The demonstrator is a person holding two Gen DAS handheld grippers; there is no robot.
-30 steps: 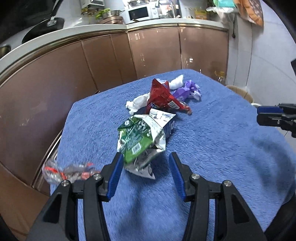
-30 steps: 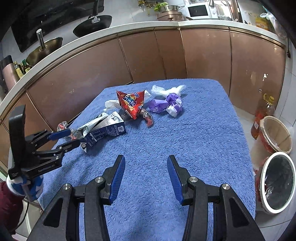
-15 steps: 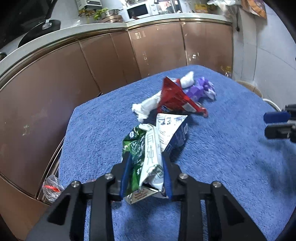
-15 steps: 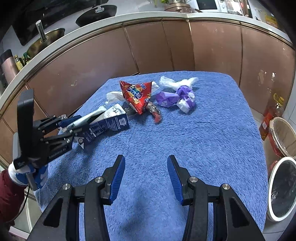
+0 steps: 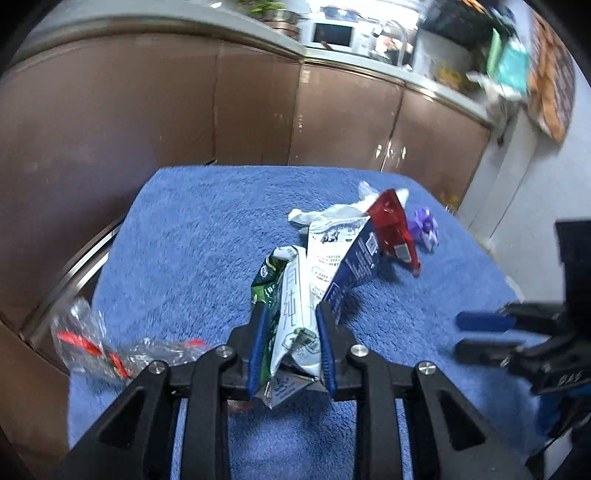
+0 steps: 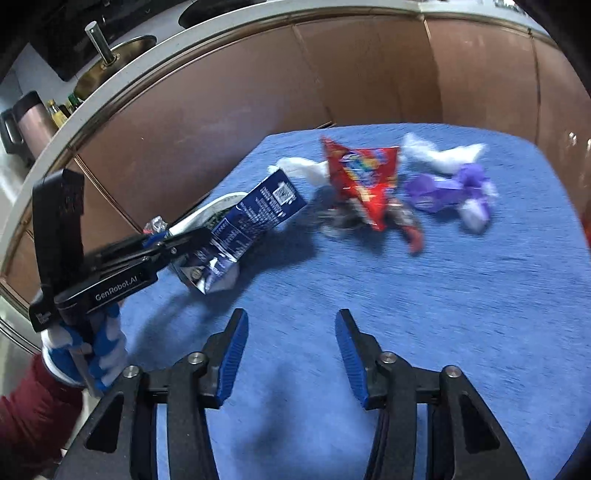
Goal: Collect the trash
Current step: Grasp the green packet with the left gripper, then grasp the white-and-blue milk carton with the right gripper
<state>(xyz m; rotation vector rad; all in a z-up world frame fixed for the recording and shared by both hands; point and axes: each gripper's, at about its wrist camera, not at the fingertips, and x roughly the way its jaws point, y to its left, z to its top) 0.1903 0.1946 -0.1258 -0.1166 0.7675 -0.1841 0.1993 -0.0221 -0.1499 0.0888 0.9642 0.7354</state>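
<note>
My left gripper (image 5: 291, 339) is shut on a crumpled green and white carton (image 5: 291, 310), with a blue and white milk carton (image 5: 347, 254) caught against it and lifted off the blue towel (image 5: 207, 229). From the right wrist view the left gripper (image 6: 173, 243) holds the blue carton (image 6: 255, 210) tilted above the towel. My right gripper (image 6: 288, 347) is open and empty over the towel's near part. A red snack bag (image 6: 365, 181), purple wrappers (image 6: 450, 188) and white tissue (image 6: 443, 155) lie further back.
A clear plastic wrapper with red print (image 5: 96, 343) lies at the towel's left edge. Brown cabinet fronts (image 6: 258, 85) curve behind the table. The counter above holds a sink (image 6: 110, 62) and a microwave (image 5: 332, 35).
My left gripper closed on the green and white carton and lifted it, with the blue carton rising along. The right gripper moved closer to the trash pile, still open.
</note>
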